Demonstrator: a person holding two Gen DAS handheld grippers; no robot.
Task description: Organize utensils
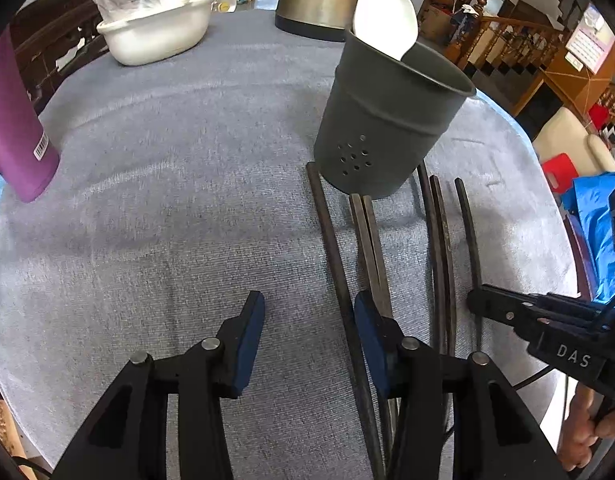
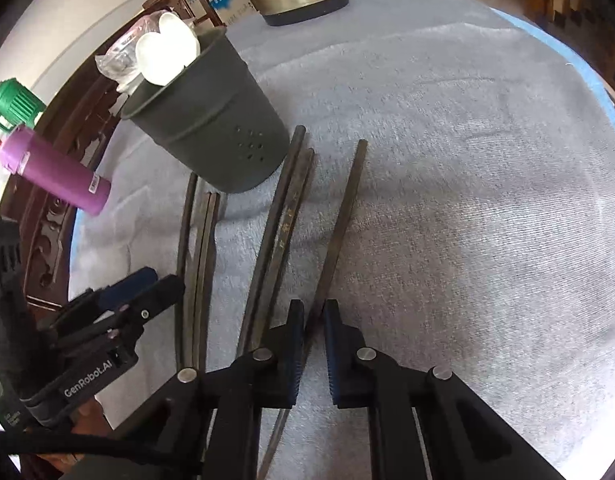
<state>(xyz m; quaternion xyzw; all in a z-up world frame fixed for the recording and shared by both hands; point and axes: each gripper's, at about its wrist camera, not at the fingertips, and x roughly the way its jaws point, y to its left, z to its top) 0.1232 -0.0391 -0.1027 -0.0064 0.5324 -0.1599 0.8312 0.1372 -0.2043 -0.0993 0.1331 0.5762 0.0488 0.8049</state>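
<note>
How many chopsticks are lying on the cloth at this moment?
5. One single lies farthest left by the grey holder, then a touching pair, another pair, and the rightmost one between the right gripper's fingers. None seem hidden.

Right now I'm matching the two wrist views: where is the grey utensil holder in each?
Left wrist: grey utensil holder right of centre, upper half.
Right wrist: holder upper left.
Shared landmark: white spoons stand in it.

Grey holder (image 1: 387, 120) blocks chopsticks' (image 2: 339, 220) far ends.
</note>
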